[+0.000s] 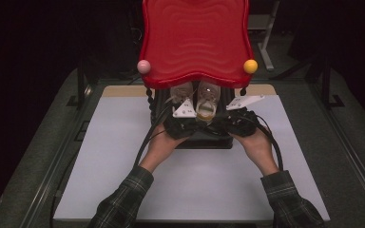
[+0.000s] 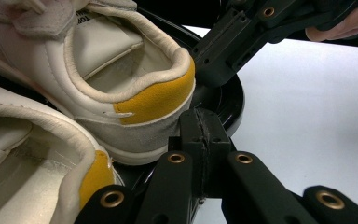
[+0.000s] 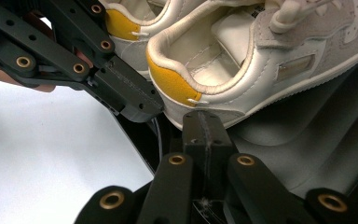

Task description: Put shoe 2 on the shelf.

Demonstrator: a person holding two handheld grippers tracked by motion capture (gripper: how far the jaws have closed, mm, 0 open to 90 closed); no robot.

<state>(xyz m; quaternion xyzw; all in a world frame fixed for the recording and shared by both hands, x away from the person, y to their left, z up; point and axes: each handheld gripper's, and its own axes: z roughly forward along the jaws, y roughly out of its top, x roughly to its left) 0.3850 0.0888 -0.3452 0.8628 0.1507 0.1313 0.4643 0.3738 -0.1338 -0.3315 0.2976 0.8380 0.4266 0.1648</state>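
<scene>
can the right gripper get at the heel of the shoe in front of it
Probably yes. In the right gripper view the right gripper sits shut just below the shoe with the yellow heel, nothing between them. The left gripper crowds in beside it, and the jaws would have to open first.

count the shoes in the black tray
2. Both white shoes with yellow heel patches sit side by side in the black tray under the red lid: left shoe, right shoe. The lid may hide more.
</scene>
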